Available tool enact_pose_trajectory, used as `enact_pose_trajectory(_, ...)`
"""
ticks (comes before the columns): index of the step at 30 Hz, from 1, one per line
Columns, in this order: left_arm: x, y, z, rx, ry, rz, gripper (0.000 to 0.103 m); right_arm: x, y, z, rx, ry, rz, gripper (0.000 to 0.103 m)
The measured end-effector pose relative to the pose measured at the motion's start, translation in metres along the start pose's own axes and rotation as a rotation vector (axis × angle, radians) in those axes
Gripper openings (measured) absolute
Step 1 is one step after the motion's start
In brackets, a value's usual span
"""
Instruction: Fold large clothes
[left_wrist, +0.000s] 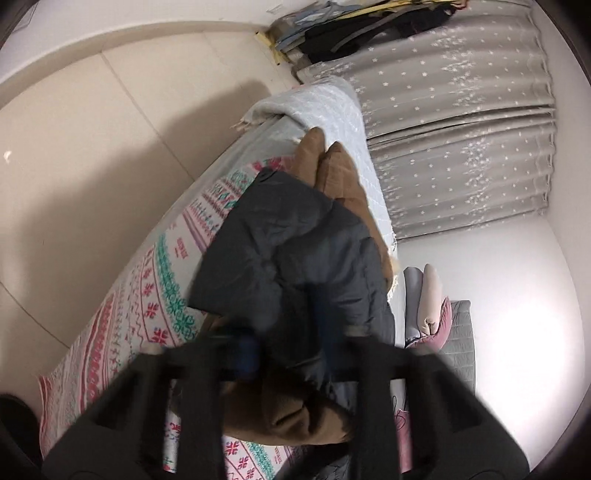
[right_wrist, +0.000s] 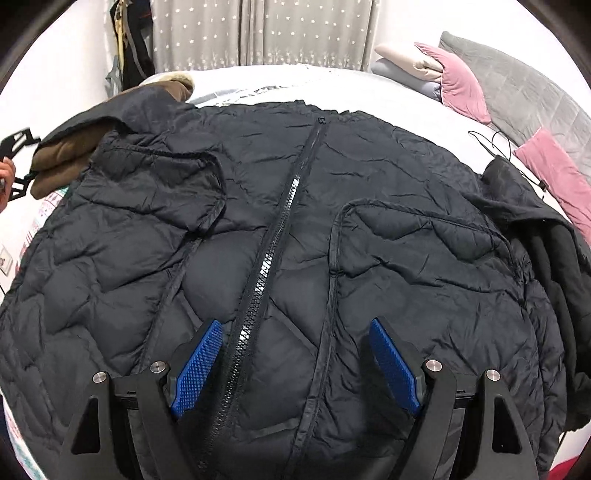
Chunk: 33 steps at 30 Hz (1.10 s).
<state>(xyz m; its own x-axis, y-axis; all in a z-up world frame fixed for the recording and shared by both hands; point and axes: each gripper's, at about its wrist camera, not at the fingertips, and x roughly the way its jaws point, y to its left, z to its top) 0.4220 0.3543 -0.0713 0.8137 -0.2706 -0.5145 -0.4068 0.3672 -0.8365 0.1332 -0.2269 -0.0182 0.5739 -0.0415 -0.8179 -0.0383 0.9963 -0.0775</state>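
A large black quilted puffer jacket (right_wrist: 295, 240) lies spread front-up on the bed, its zipper (right_wrist: 269, 258) running down the middle. My right gripper (right_wrist: 295, 354) is open just above the jacket's lower front, blue pads on either side of the zipper. In the blurred left wrist view, my left gripper (left_wrist: 288, 347) is shut on a part of the dark jacket (left_wrist: 295, 251) and holds it up above the bed. A brown garment (left_wrist: 295, 410) lies under it. The left gripper shows at the far left of the right wrist view (right_wrist: 16, 162).
The bed has a patterned pink and green cover (left_wrist: 147, 295) and a pale blue quilt (left_wrist: 332, 110). Pink and grey pillows (right_wrist: 461, 81) sit at its head. A black garment (right_wrist: 546, 240) lies at the jacket's right. Curtains (right_wrist: 258, 33) hang behind. Tiled floor (left_wrist: 92, 129) lies beside the bed.
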Motion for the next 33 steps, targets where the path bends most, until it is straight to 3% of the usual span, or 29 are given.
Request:
enact_pose_trajectory(3, -0.016, -0.008, 0.004, 0.027, -0.050, -0.013, 0.006, -0.004, 0.001, -0.001, 0.002, -0.004, 0.007, 0.083)
enact_pose_trajectory(10, -0.054, -0.056, -0.006, 0.234, -0.174, -0.004, 0.004, -0.018, -0.002, 0.001, 0.039, -0.033, 0.033, 0.082)
enact_pose_trajectory(17, -0.089, -0.140, -0.057, 0.527, -0.290, -0.045, 0.004, -0.024, -0.040, 0.006, 0.177, -0.027, 0.075, 0.082)
enact_pose_trajectory(19, -0.090, -0.169, -0.074, 0.582, -0.283, -0.064, 0.004, -0.022, -0.057, 0.006, 0.241, -0.013, 0.087, 0.082)
enact_pose_trajectory(24, -0.095, -0.247, -0.137, 0.716, -0.234, -0.209, 0.004, -0.021, -0.090, 0.005, 0.377, 0.005, 0.129, 0.082)
enact_pose_trajectory(27, -0.086, -0.286, -0.190, 0.792, -0.153, -0.288, 0.004, -0.025, -0.107, 0.006, 0.433, -0.006, 0.128, 0.082)
enact_pose_trajectory(33, -0.045, -0.315, -0.302, 0.973, -0.019, -0.314, 0.004, -0.031, -0.148, 0.001, 0.573, -0.030, 0.157, 0.083)
